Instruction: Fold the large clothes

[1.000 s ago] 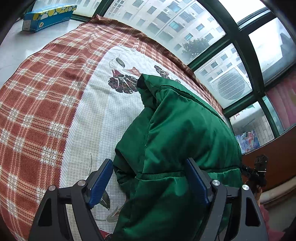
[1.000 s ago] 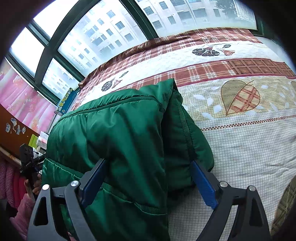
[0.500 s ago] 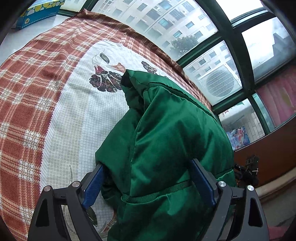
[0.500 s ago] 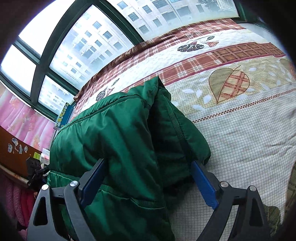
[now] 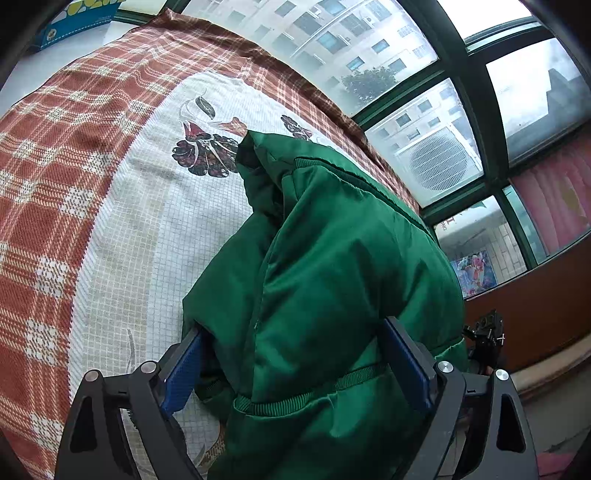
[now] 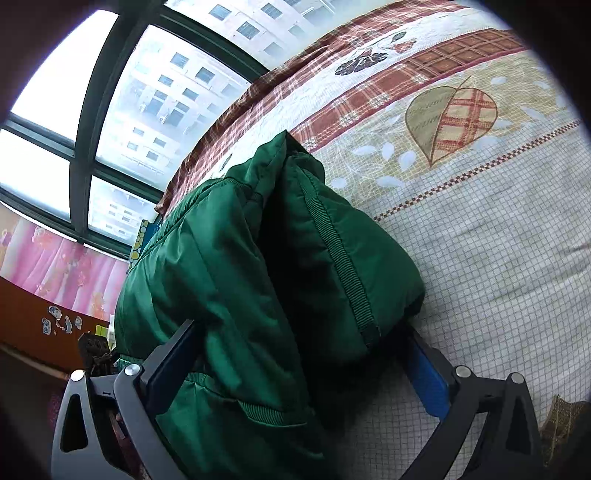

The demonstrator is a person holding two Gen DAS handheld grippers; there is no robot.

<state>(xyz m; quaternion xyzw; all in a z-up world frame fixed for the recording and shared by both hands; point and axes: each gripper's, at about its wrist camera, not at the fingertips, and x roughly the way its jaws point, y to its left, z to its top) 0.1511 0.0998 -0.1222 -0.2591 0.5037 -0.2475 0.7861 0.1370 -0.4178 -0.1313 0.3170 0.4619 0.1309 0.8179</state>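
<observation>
A bulky green padded jacket (image 5: 332, 266) lies folded in a thick bundle on a patterned bedspread (image 5: 110, 192). My left gripper (image 5: 295, 354) straddles the bundle's near end; its blue pads (image 5: 181, 373) press the fabric from both sides, jaws wide. In the right wrist view the same jacket (image 6: 258, 266) fills the space between the fingers of my right gripper (image 6: 299, 358), which spans the bundle's other end the same way. The far collar end points toward the window.
The bedspread (image 6: 480, 221) has red plaid bands and leaf prints. Large green-framed windows (image 5: 461, 110) stand behind the bed. A blue box (image 5: 74, 22) sits on the sill at far left. A wooden ledge and pink curtain (image 6: 55, 258) lie beside the bed.
Both grippers have pushed forward along the jacket, so the bundle fills more of each view. The left pads now touch the fabric on both sides.
</observation>
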